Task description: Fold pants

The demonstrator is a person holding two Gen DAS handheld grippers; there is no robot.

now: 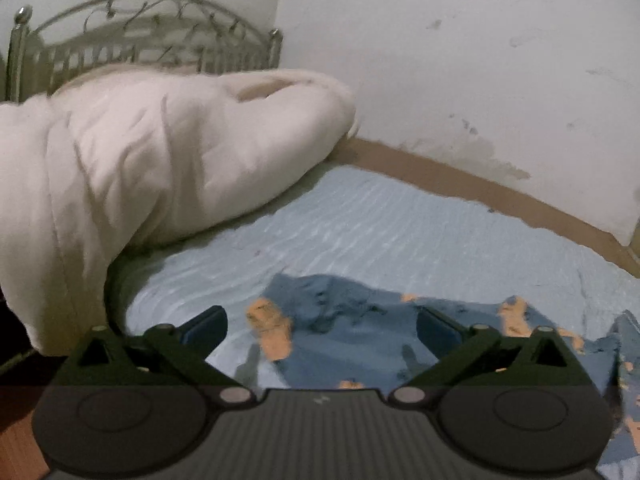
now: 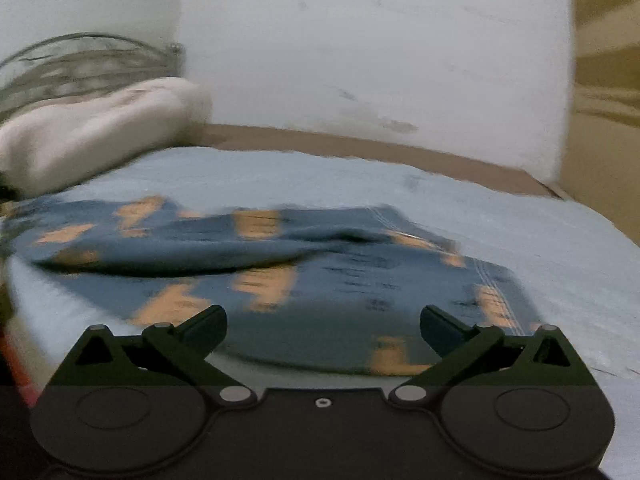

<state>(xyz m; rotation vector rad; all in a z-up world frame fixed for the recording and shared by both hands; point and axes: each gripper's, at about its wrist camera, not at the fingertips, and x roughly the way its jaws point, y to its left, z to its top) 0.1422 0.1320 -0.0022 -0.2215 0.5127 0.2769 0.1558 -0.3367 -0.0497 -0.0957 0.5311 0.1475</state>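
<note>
The pants (image 2: 304, 272) are blue with orange patches and lie spread and partly doubled over on the light blue bed sheet (image 2: 500, 216). In the left wrist view one end of the pants (image 1: 360, 320) lies just ahead of my left gripper (image 1: 322, 326), which is open and empty above the cloth. My right gripper (image 2: 323, 326) is open and empty, just above the near edge of the pants. The right wrist view is blurred.
A big white duvet (image 1: 152, 160) is heaped at the left by the metal headboard (image 1: 140, 32). A white wall (image 1: 460, 60) and a brown bed frame edge (image 1: 460, 184) run along the far side. The bed's near left edge drops to a reddish floor (image 1: 16, 440).
</note>
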